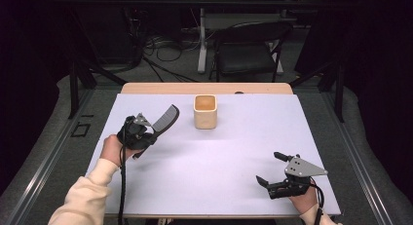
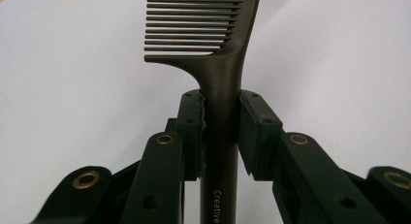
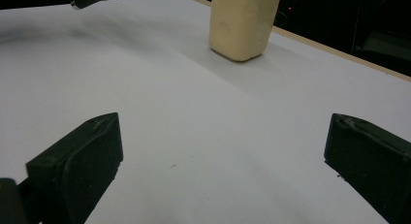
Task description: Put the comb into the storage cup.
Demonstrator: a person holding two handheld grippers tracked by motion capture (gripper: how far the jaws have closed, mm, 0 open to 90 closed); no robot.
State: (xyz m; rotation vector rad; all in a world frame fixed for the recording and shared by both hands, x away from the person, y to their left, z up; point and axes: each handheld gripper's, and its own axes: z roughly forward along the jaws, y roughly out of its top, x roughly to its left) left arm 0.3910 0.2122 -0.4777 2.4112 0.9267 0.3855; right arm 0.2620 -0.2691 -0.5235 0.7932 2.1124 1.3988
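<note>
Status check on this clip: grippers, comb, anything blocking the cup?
Left gripper shut on comb handle, held above table. Right gripper open, empty, low over white mat. Path to cup clear.

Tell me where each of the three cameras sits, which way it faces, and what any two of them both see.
High view: above the person's side of the table, looking forward and down; both forearms, left gripper and right gripper show.
Left gripper view: rides the left gripper, looking along its jaws clamped on the comb.
Right gripper view: rides the right gripper, facing across the table toward the cup; jaws wide apart.
Shared: the cup appears in the high and right gripper views, the comb in the high and left gripper views.
</note>
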